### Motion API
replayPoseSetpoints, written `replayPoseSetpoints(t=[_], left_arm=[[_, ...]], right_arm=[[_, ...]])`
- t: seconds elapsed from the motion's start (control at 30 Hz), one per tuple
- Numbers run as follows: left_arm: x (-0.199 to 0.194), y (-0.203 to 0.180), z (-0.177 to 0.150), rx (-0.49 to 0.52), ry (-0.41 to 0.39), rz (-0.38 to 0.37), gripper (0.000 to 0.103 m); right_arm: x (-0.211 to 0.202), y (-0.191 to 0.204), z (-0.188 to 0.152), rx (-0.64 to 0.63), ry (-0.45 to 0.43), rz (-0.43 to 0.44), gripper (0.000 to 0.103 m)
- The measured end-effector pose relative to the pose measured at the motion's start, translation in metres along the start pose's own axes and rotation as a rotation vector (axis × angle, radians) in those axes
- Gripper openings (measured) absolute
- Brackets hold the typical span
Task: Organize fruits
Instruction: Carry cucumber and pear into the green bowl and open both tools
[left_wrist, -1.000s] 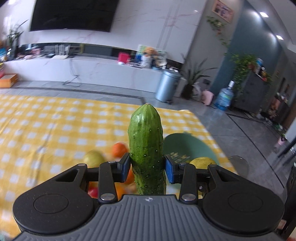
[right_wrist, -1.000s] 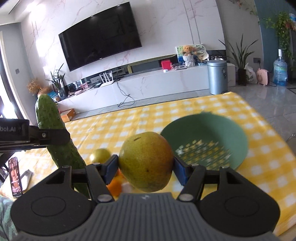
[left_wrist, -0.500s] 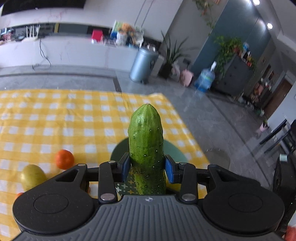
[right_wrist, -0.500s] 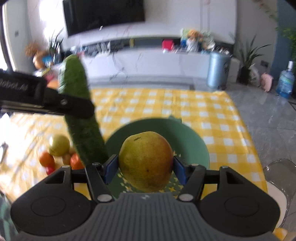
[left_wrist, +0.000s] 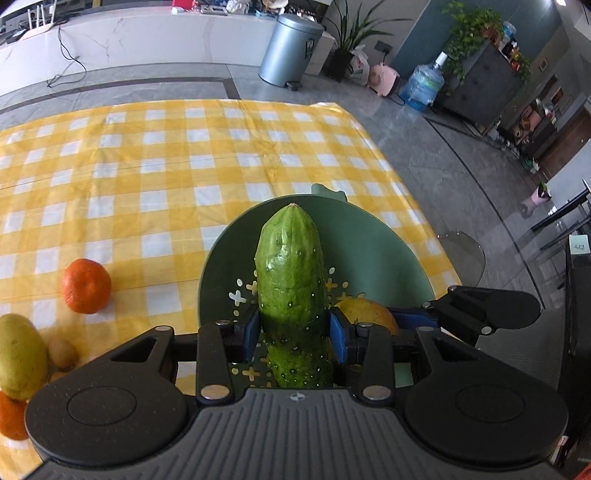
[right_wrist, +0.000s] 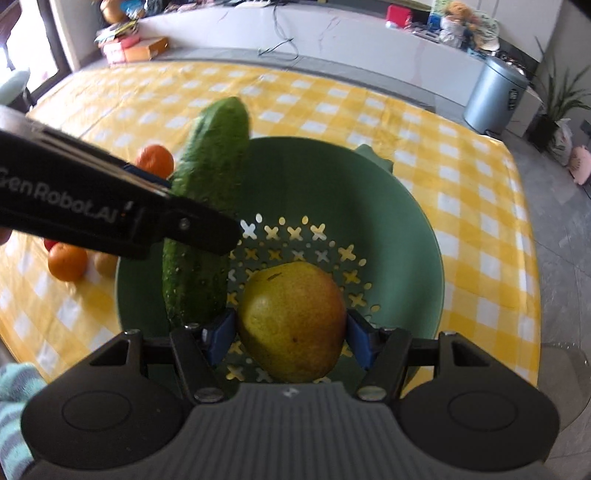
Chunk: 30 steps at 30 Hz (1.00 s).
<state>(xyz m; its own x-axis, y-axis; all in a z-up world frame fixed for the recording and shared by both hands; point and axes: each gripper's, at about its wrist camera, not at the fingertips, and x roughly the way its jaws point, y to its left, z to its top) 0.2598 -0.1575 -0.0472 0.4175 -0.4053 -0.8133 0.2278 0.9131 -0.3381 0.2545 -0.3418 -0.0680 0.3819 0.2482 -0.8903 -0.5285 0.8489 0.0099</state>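
My left gripper (left_wrist: 291, 330) is shut on a green cucumber (left_wrist: 290, 280), held above the green perforated bowl (left_wrist: 373, 236). My right gripper (right_wrist: 290, 332) is shut on a yellow-red mango (right_wrist: 291, 317), held low over the same bowl (right_wrist: 388, 206). In the right wrist view the cucumber (right_wrist: 210, 173) and the left gripper's black body (right_wrist: 92, 218) cross the bowl's left side. In the left wrist view the mango (left_wrist: 364, 312) shows just right of the cucumber, with the right gripper's black frame (left_wrist: 480, 314) beside it.
A tangerine (left_wrist: 86, 285), a yellow-green fruit (left_wrist: 20, 356) and smaller fruits lie on the yellow checked tablecloth (left_wrist: 147, 166) left of the bowl. Oranges (right_wrist: 68, 260) show in the right wrist view. The table's right edge drops to a grey floor.
Both grippers have tilted down and moved over the green bowl, carrying the cucumber and the mango. The bowl now fills more of both views.
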Motion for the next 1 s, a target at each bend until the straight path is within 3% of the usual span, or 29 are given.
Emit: replayPoseSetpoints(t=[0.27, 0.47, 0.83, 1.0], left_arm=[[0.023, -0.010, 0.011, 0.036, 0.063, 0.045, 0.045], [0.036, -0.014, 0.011, 0.071, 0.088, 0.087, 0.045], [0.043, -0.019, 0.009, 0.128, 0.101, 0.126, 0.053], [0.034, -0.019, 0.007, 0.133, 0.092, 0.133, 0.058]], right_arm=[[0.017, 0.007, 0.009, -0.124, 0.070, -0.012, 0.061], [0.029, 0.008, 0.010, -0.144, 0.100, -0.002, 0.061], [0.031, 0.008, 0.009, -0.135, 0.103, -0.017, 0.061], [0.020, 0.007, 0.013, -0.120, 0.063, -0.063, 0.071]])
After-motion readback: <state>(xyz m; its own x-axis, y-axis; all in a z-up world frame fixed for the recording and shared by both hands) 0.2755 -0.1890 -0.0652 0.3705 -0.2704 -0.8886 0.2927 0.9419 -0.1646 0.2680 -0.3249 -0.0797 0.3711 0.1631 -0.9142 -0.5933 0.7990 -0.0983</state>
